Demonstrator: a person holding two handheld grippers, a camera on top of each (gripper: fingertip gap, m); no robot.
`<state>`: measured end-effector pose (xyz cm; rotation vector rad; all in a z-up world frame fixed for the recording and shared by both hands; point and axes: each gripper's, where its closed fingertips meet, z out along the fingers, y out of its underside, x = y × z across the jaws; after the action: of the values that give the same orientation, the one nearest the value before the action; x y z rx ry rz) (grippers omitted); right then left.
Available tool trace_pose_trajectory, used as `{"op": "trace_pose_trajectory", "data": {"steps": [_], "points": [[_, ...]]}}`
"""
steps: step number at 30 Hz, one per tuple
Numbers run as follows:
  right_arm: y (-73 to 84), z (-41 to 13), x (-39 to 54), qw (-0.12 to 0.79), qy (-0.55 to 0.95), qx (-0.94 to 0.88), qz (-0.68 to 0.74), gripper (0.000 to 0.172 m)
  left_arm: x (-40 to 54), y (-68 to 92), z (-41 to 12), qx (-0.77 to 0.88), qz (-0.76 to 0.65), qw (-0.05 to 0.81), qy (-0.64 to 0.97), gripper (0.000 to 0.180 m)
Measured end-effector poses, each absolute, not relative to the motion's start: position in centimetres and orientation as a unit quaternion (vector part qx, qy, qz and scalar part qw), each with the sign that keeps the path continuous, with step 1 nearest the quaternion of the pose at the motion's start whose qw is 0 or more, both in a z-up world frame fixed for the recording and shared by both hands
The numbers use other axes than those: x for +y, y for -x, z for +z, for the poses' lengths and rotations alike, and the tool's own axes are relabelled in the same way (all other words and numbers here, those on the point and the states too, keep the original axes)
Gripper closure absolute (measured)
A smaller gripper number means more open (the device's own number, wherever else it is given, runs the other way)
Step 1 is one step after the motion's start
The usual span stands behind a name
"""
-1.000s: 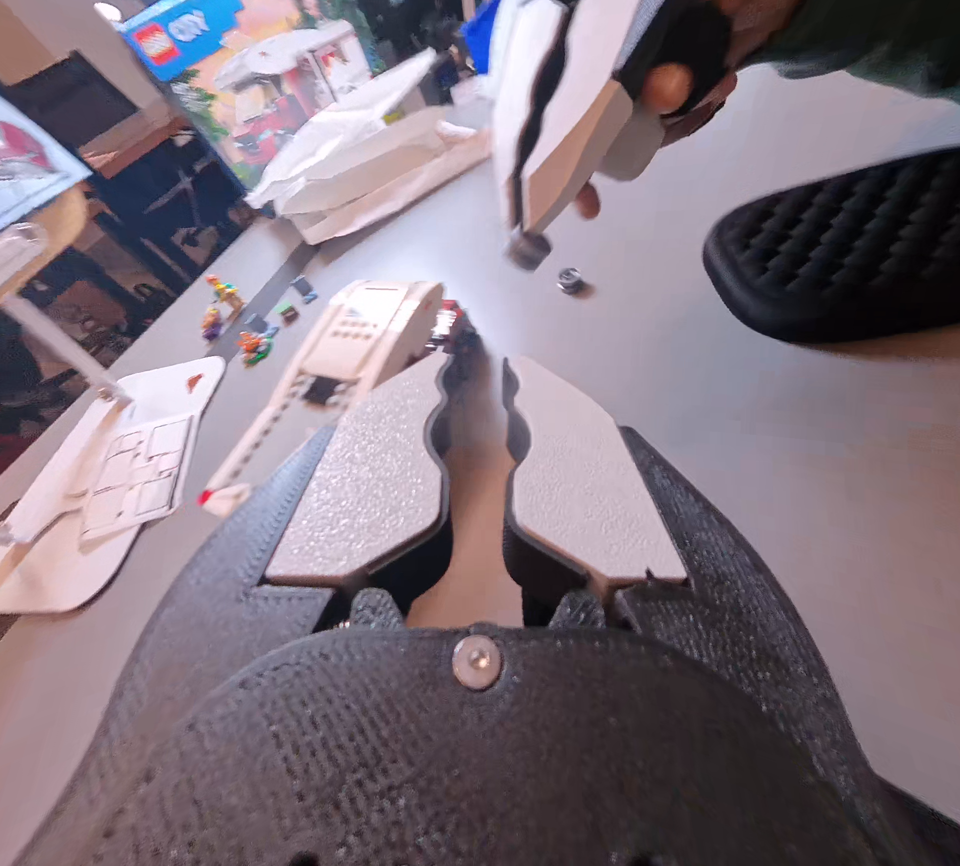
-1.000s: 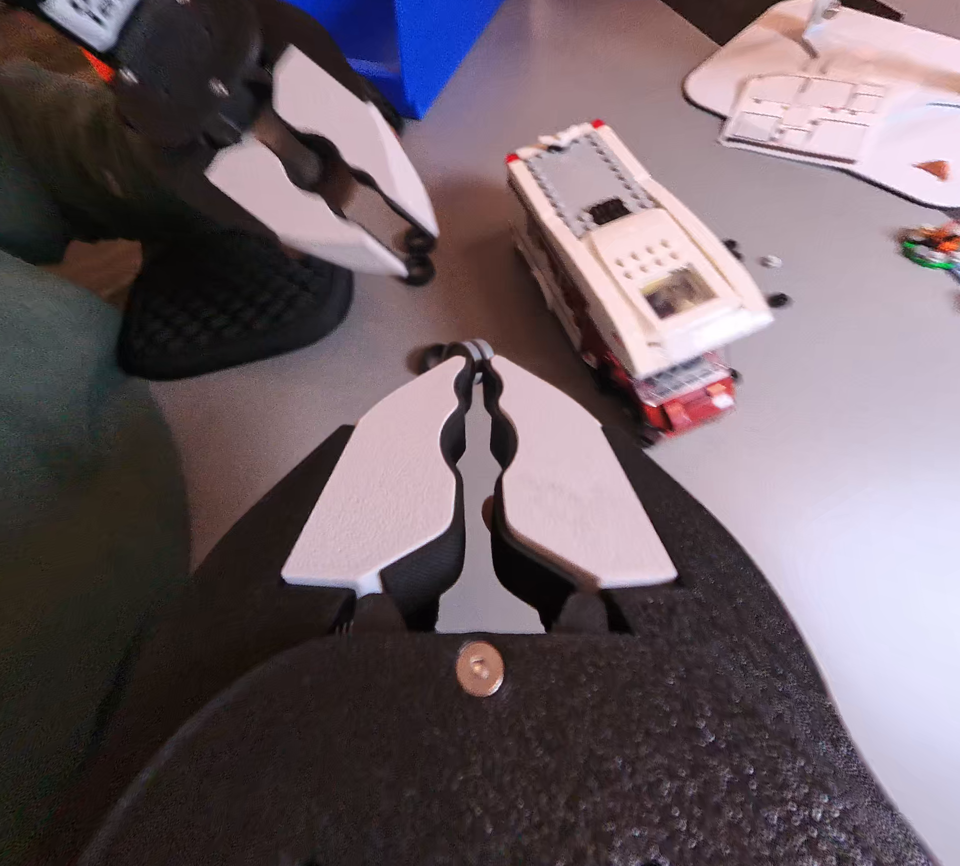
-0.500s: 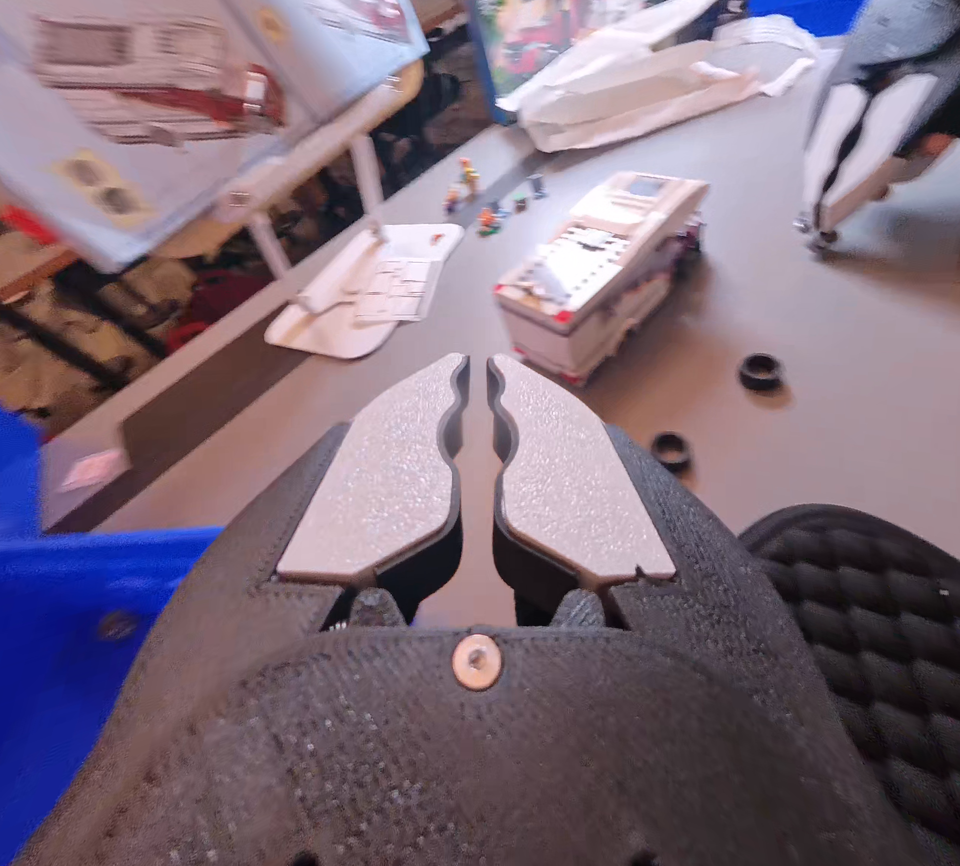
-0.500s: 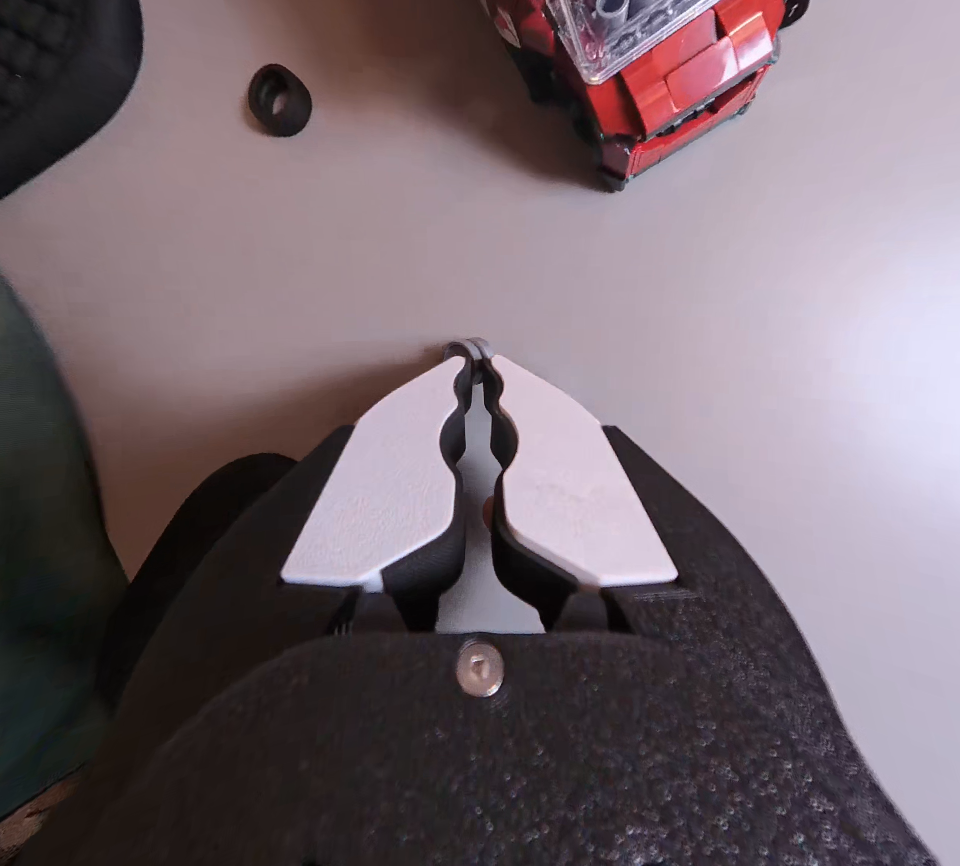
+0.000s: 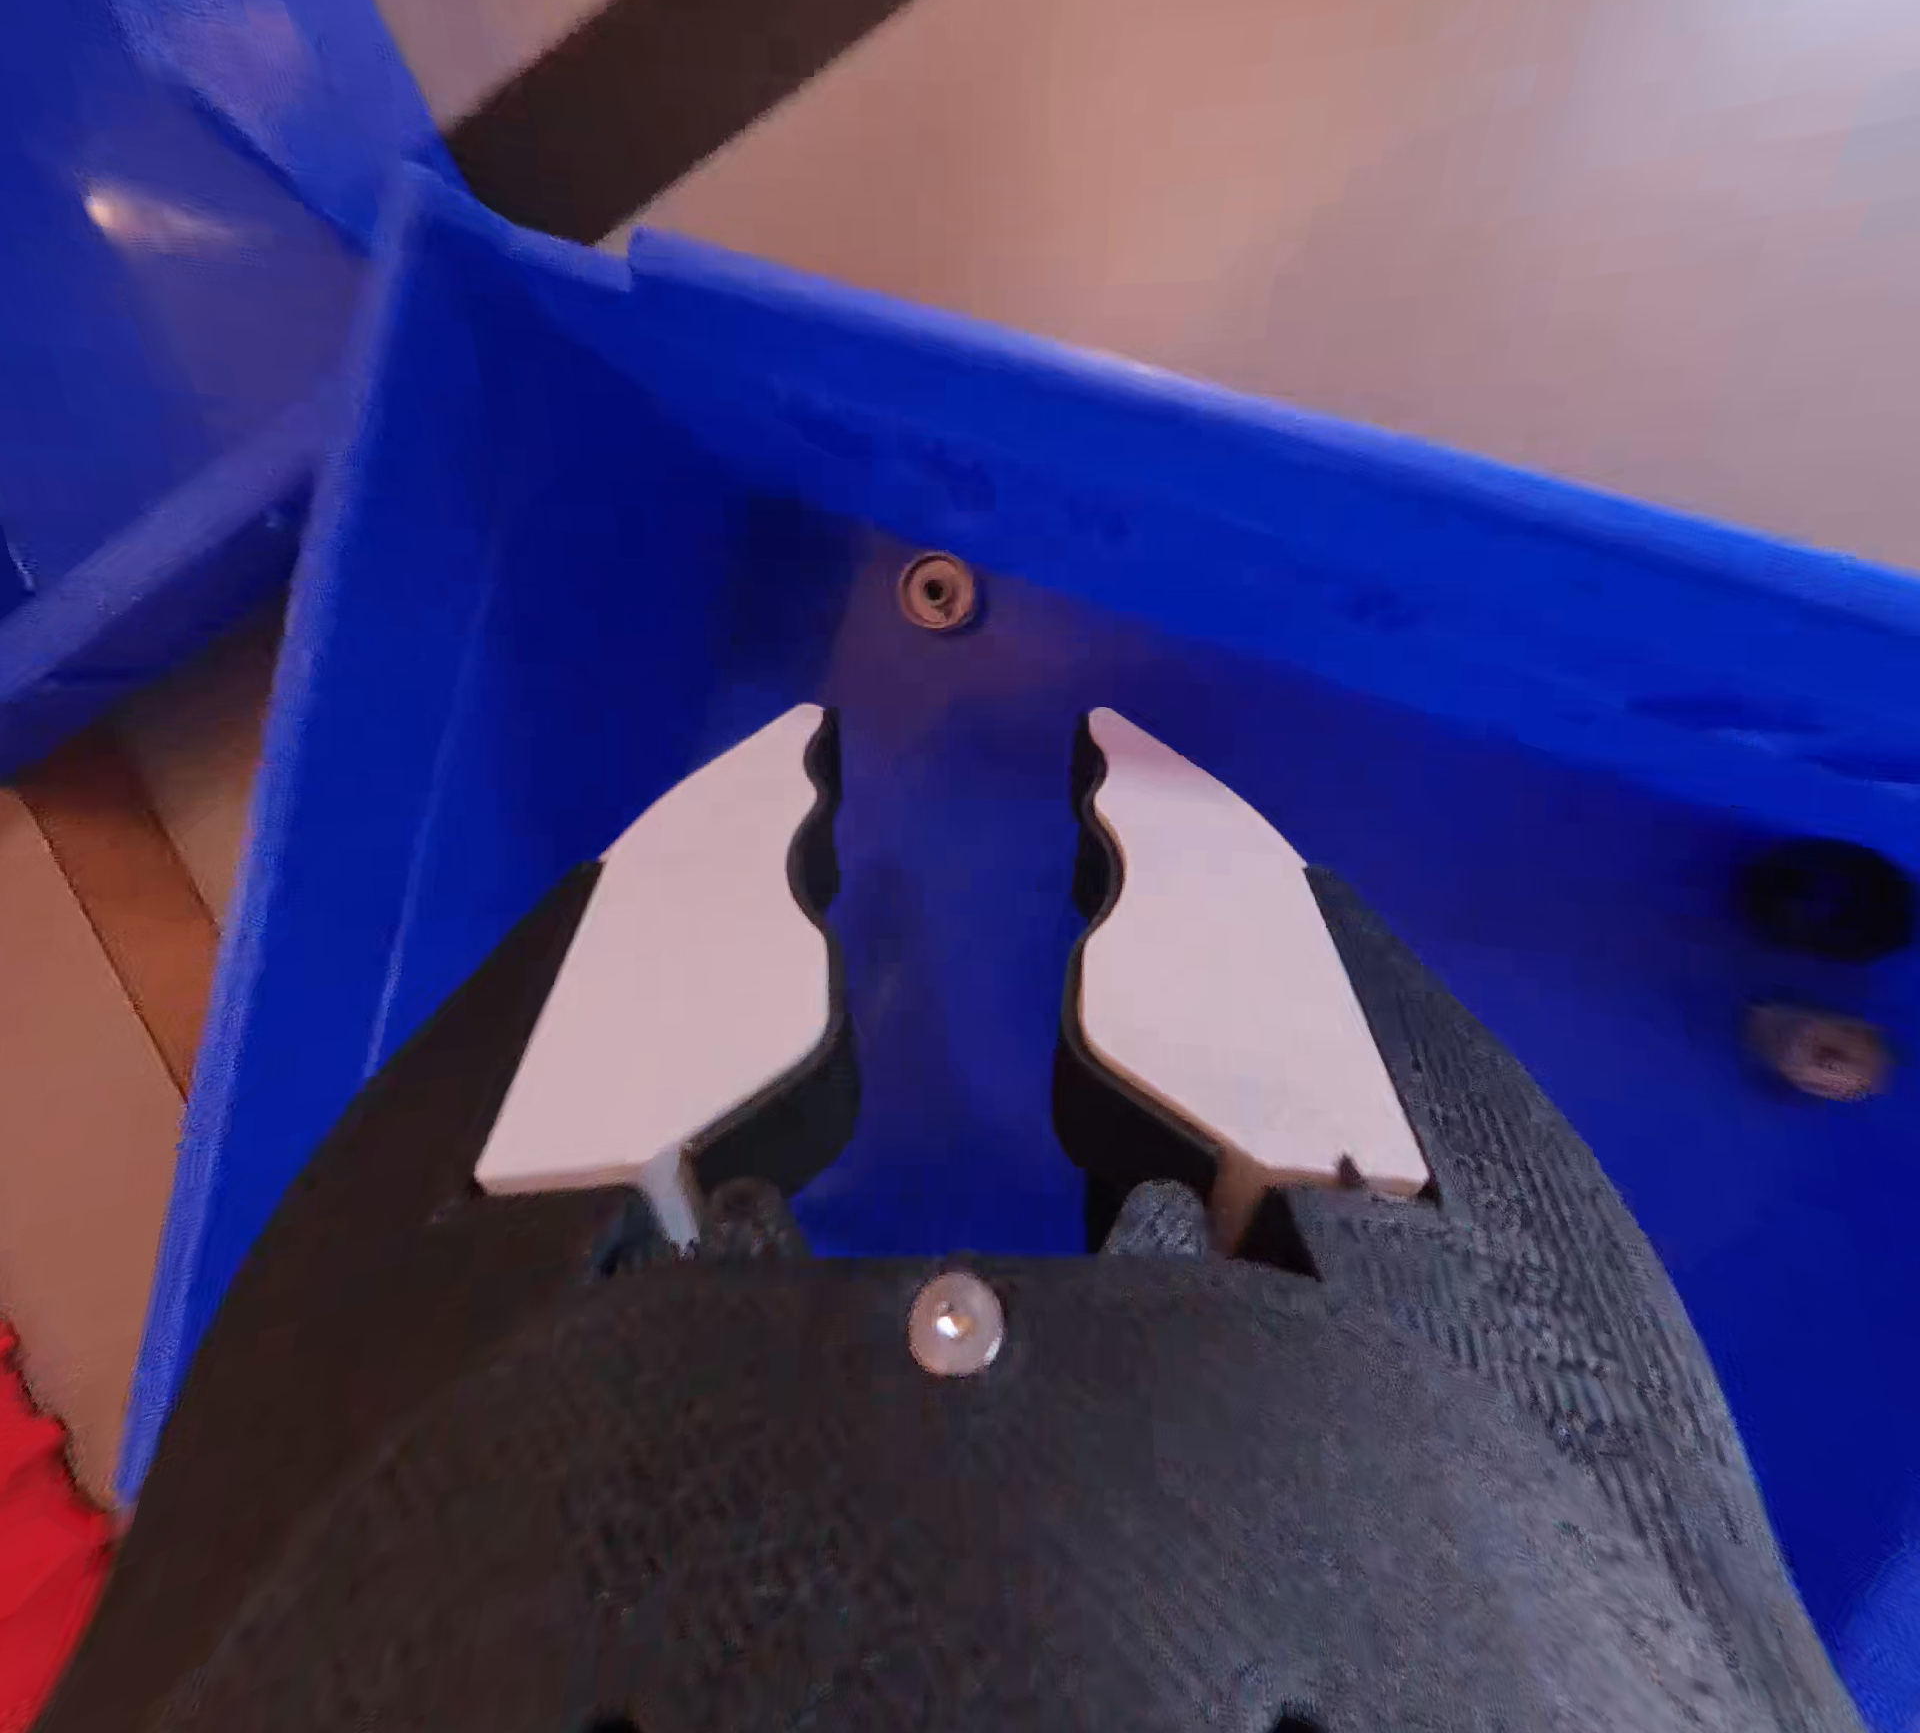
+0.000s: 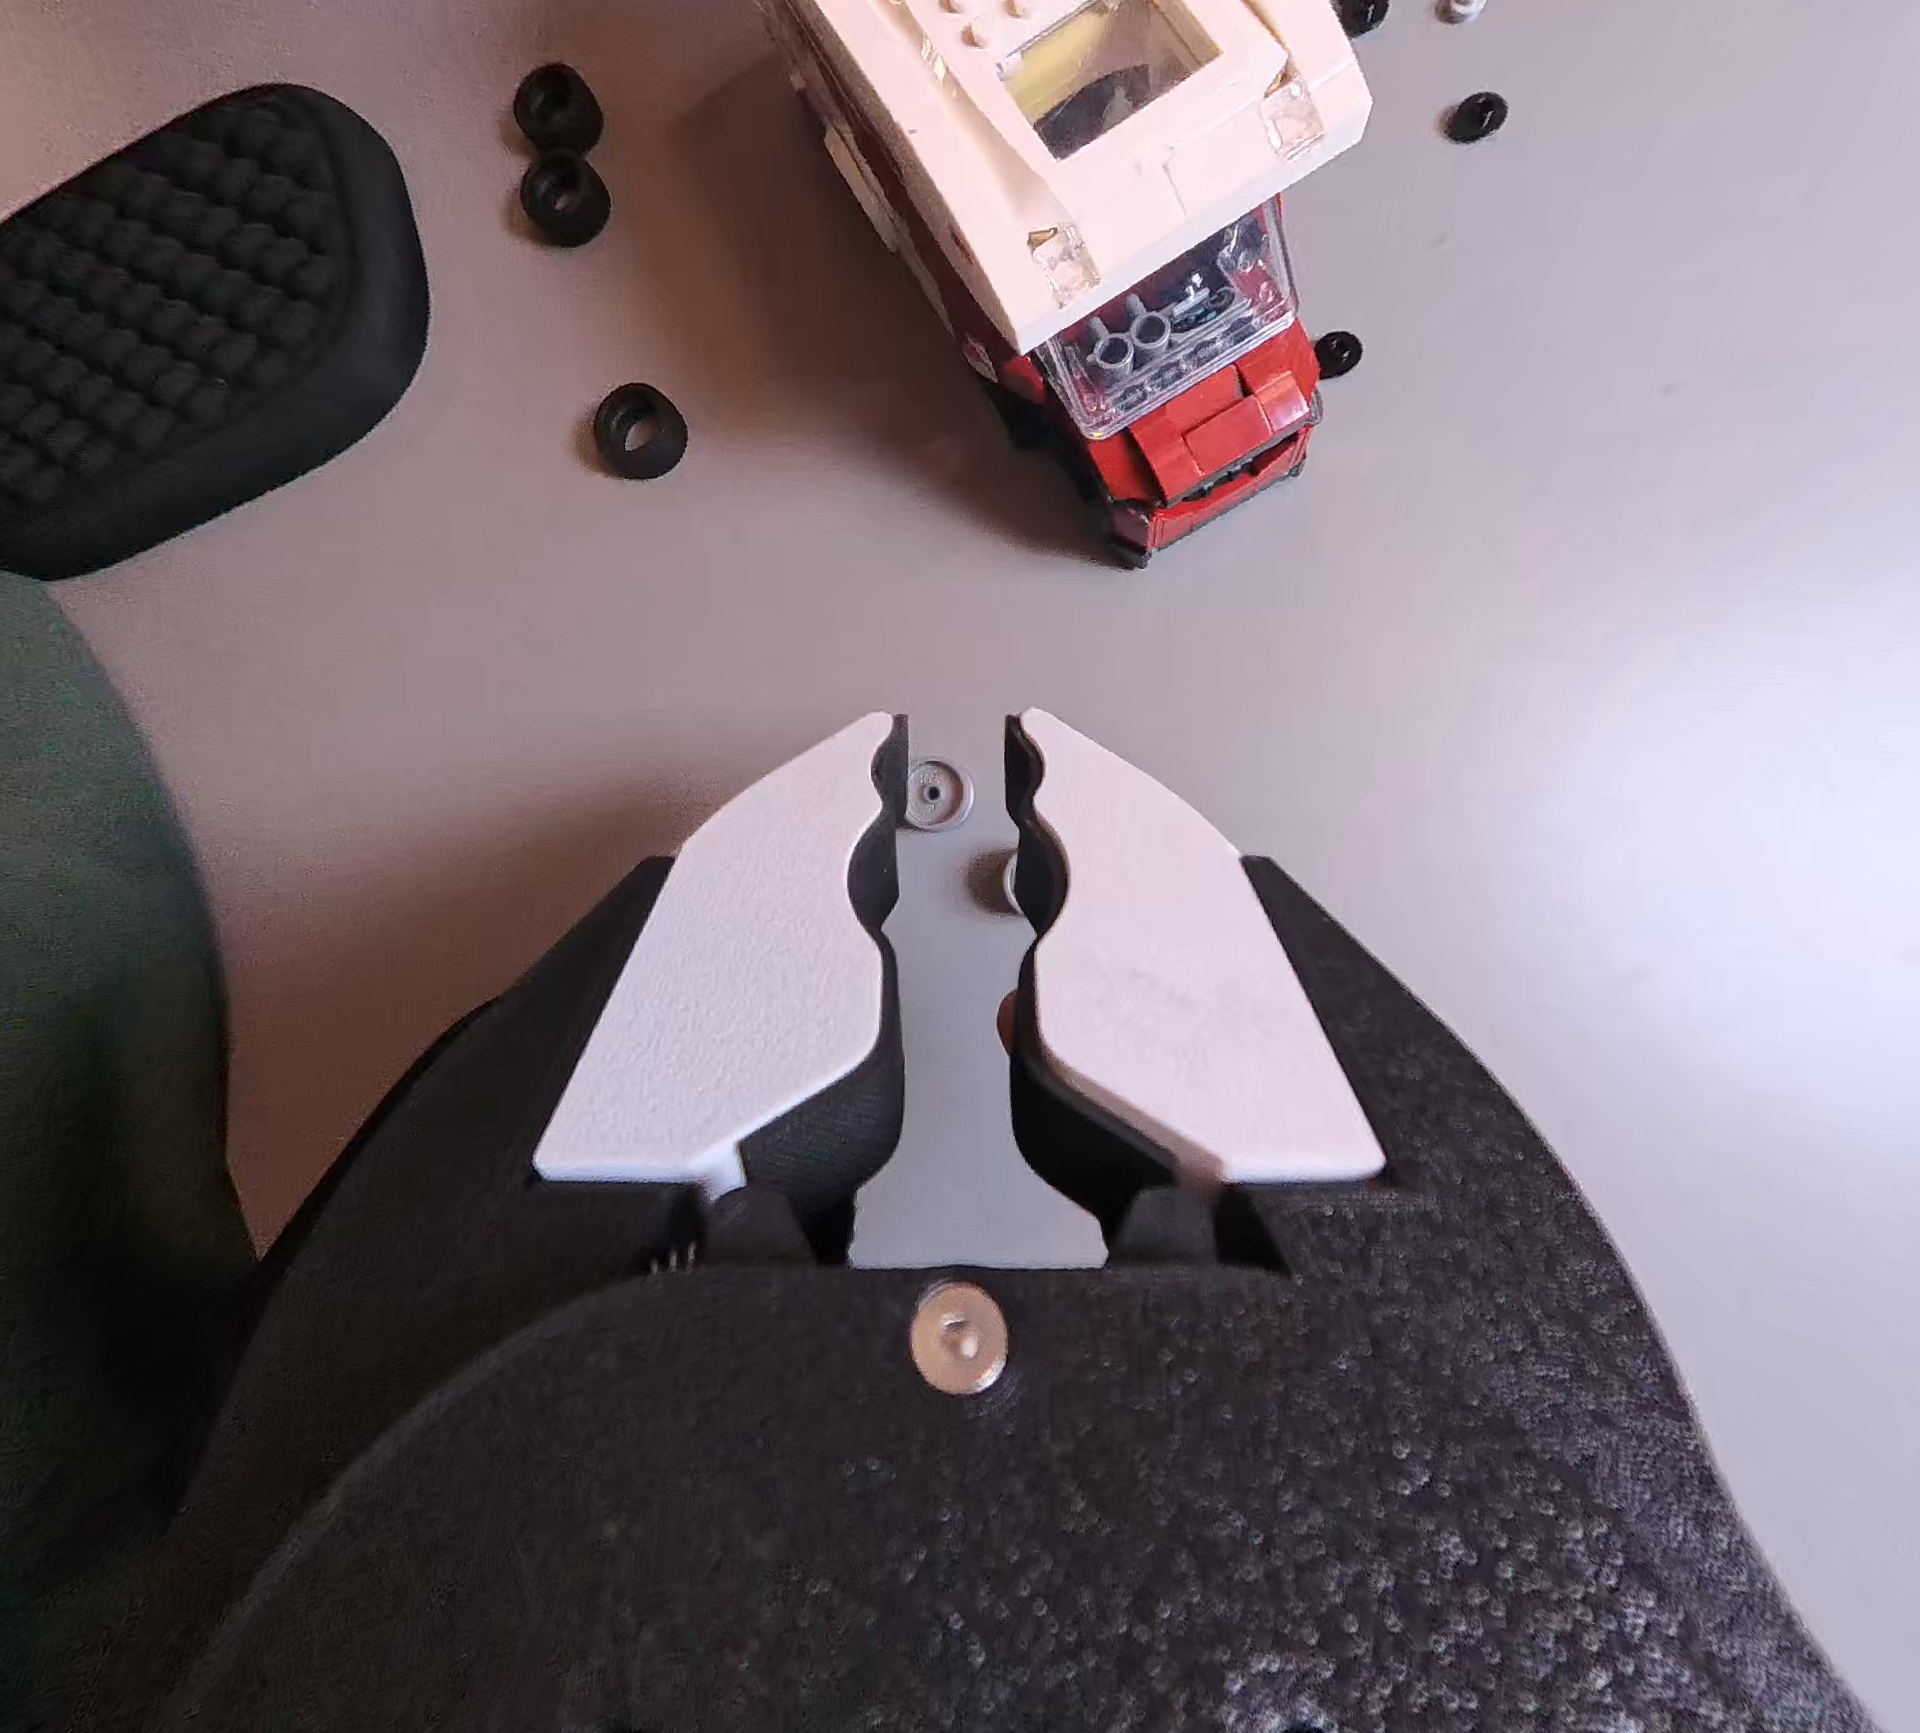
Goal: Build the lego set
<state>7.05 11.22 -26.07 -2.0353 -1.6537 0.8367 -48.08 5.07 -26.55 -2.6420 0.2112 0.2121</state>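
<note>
Both of my grippers have spread since a moment ago: my left gripper (image 5: pixel 954 727) has swung from the desk into the blue plastic bin (image 5: pixel 1247 478), jaws parted and pinching nothing, a small round grey stud (image 5: pixel 938 592) lying just ahead. My right gripper (image 6: pixel 954 727) hangs part-open over a flat grey round stud (image 6: pixel 935 793) on the smooth grey desk (image 6: pixel 1558 644), near the white-and-red brick camper van (image 6: pixel 1049 125) with loose black rubber tyres (image 6: pixel 639 431) about it

blue bin (image 5: pixel 1143 478): smooth glossy plastic | table (image 6: pixel 1455 644): smooth matt grey | toy truck (image 6: pixel 1039 73): glossy plastic bricks
</note>
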Motion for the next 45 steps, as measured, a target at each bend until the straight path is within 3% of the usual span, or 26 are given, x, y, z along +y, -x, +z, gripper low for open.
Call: {"op": "trace_pose_trajectory", "data": {"steps": [3,7,9,12,18,21,29,34,36,38,41,43,45], "points": [[-7.7,-25.9,10.8,0.199,0.725,-0.589,0.297,0.155,5.7,49.9,-30.5,0.115,0.083,0.171,0.975,0.132],[-8.6,-25.7,10.1,0.201,0.724,-0.584,0.306,0.155,8.1,49.2,-30.8,0.138,0.037,0.207,0.968,0.142],[-8.9,-25.7,10.1,0.202,0.727,-0.58,0.308,0.155,8.1,48.4,-31.3,0.156,0.012,0.204,0.966,0.161],[-9.1,-25.7,10.2,0.205,0.728,-0.575,0.312,0.155,6.9,48.7,-31.0,0.17,0.048,0.168,0.97,0.161],[-9.6,-24.9,10.3,0.23,0.723,-0.56,0.332,0.155,3.5,40.0,-21.6,0.276,0.108,0.254,0.921,0.161],[-9.2,-24.3,10.1,0.247,0.712,-0.559,0.346,0.156,1.7,29.5,-18.8,0.362,0.072,0.304,0.878,0.162],[-9.7,-23.2,9.0,0.275,0.7,-0.556,0.354,0.156,2.1,2.9,-27.4,0.52,-0.155,0.261,0.798,0.162],[-12.2,-23.8,8.7,0.281,0.715,-0.533,0.355,0.155,3.7,-1.8,-31.2,0.557,-0.155,0.214,0.788,0.162],[-13.0,-24.1,8.8,0.283,0.719,-0.524,0.358,0.155,3.7,-2.2,-31.5,0.553,-0.162,0.222,0.787,0.153],[-13.4,-24.3,9.0,0.286,0.72,-0.517,0.364,0.155,3.6,-0.8,-30.8,0.547,-0.136,0.234,0.792,0.132],[-13.9,-24.5,9.2,0.289,0.72,-0.51,0.372,0.155,2.3,3.5,-25.6,0.491,-0.12,0.303,0.808,0.129],[-14.3,-24.7,9.4,0.291,0.72,-0.507,0.374,0.155,1.4,10.9,-22.8,0.428,-0.039,0.316,0.846,0.122],[-14.4,-24.5,9.7,0.295,0.717,-0.505,0.379,0.155,-0.8,20.3,-22.2,0.352,0.067,0.268,0.894,0.115]]}}
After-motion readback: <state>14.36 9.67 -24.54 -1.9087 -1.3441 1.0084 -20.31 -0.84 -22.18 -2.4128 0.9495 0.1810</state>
